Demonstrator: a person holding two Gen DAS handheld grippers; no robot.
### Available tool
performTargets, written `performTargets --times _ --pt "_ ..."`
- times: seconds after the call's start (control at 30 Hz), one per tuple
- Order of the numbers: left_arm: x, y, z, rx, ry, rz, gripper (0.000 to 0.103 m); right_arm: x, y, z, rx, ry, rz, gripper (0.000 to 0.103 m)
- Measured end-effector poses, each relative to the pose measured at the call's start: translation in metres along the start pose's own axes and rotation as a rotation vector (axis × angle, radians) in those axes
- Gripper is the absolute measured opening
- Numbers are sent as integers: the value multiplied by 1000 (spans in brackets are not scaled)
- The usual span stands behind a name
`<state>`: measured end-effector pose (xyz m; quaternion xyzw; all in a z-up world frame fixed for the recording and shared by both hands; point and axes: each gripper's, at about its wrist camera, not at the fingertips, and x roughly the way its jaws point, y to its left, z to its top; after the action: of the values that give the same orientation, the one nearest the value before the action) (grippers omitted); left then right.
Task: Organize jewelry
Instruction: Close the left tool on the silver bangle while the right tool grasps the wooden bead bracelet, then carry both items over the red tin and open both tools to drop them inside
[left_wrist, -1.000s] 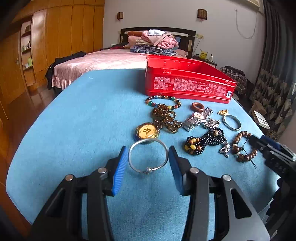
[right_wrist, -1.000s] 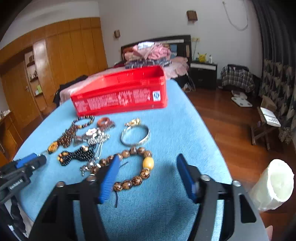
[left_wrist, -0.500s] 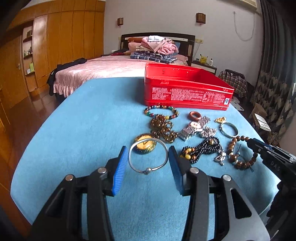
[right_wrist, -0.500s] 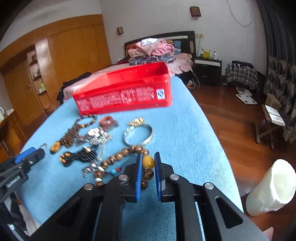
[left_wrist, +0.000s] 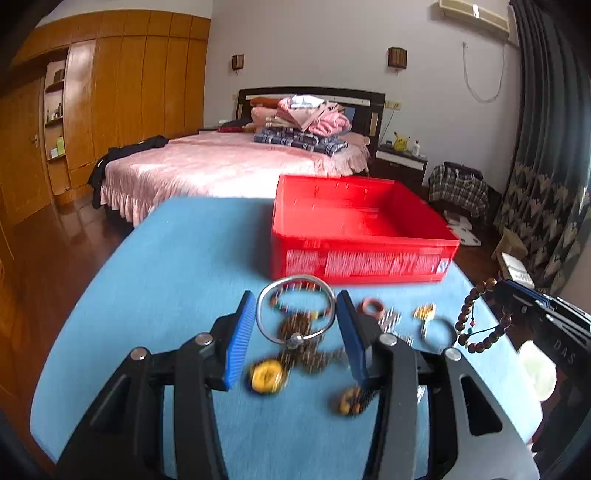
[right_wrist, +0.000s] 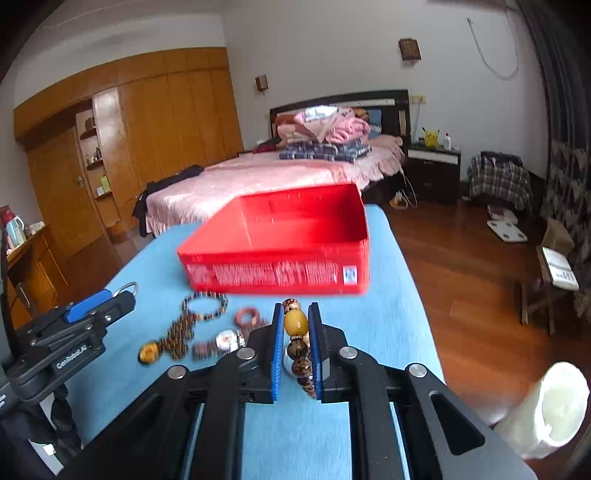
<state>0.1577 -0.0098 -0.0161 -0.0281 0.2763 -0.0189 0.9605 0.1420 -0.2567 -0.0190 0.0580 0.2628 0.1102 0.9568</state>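
Observation:
My left gripper (left_wrist: 295, 325) is shut on a thin silver bangle (left_wrist: 263, 325) and holds it in the air above the blue table (left_wrist: 177, 266). My right gripper (right_wrist: 296, 332) is shut on a brown wooden bead bracelet (right_wrist: 295, 323) with a yellow bead; it hangs from the right gripper in the left wrist view (left_wrist: 476, 321). The open red box (left_wrist: 362, 229) stands ahead of both grippers and looks empty. Loose jewelry lies on the table before it: a coloured bead bracelet (right_wrist: 205, 304), a brown ring (right_wrist: 248, 316), a watch (right_wrist: 227, 341) and a yellow pendant chain (left_wrist: 266, 376).
The table's right edge (right_wrist: 417, 295) drops to a wooden floor. A white roll (right_wrist: 546, 410) lies low at the right. A bed (left_wrist: 229, 166) with folded clothes stands behind the table. A silver bangle (left_wrist: 437, 332) and a gold piece (left_wrist: 424, 311) lie on the table.
Both grippers have risen and moved toward the red box. The right gripper closed on the wooden bead bracelet and lifted it off the table. The left still holds the silver bangle.

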Motion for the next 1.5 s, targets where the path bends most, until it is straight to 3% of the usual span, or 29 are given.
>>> performTargets --times 0.3,0.5,0.7,0.93,0.97,1.03,1.07,1.5 --pt "29 -16 62 -2 -67 -40 44 23 7 60 -33 -77 28 13" --pt "68 -31 94 18 -60 -65 44 56 2 98 -26 -106 41 13" --pt "110 -38 104 24 -28 -62 44 93 -13 110 -6 -98 36 13" --pt "138 -34 98 30 21 -53 45 125 -21 100 12 -54 25 13" --pt "140 -34 97 28 25 -53 46 128 -22 99 12 -48 22 14" --pt "140 -30 96 25 23 -53 59 130 -23 98 16 -48 18 33" --pt "139 -28 96 26 19 -51 60 130 -24 97 14 -53 11 41" --pt "94 0 85 27 -25 2 76 87 -19 81 25 -108 -14 56"
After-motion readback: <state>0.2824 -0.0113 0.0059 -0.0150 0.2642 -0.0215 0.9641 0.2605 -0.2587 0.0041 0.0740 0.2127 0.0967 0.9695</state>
